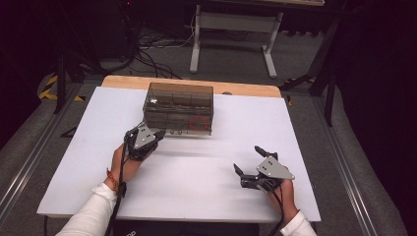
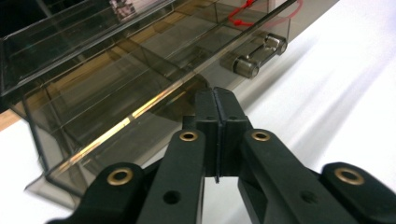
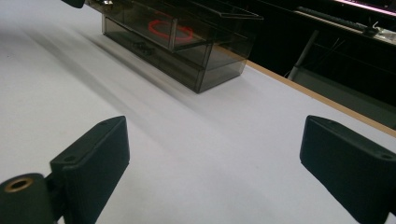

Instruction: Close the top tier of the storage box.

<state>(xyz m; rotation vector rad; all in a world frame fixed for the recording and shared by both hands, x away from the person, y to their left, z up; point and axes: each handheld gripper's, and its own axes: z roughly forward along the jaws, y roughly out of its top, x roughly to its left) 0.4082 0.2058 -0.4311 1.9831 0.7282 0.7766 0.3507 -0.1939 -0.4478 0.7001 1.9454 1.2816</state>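
Note:
A smoky see-through drawer box stands at the back middle of the white tabletop. A red ring lies in its lower right drawer. My left gripper is shut, its tips right at the box's lower front, left of centre. In the left gripper view the closed pads sit against the lower drawer front, with a round metal handle further right; I see nothing held. My right gripper rests open at the front right, away from the box, with bare table between its fingers.
A wooden board edge runs behind the box. Beyond the table stand a white frame and loose floor cables. Wide bare tabletop lies between the two hands and to the box's right.

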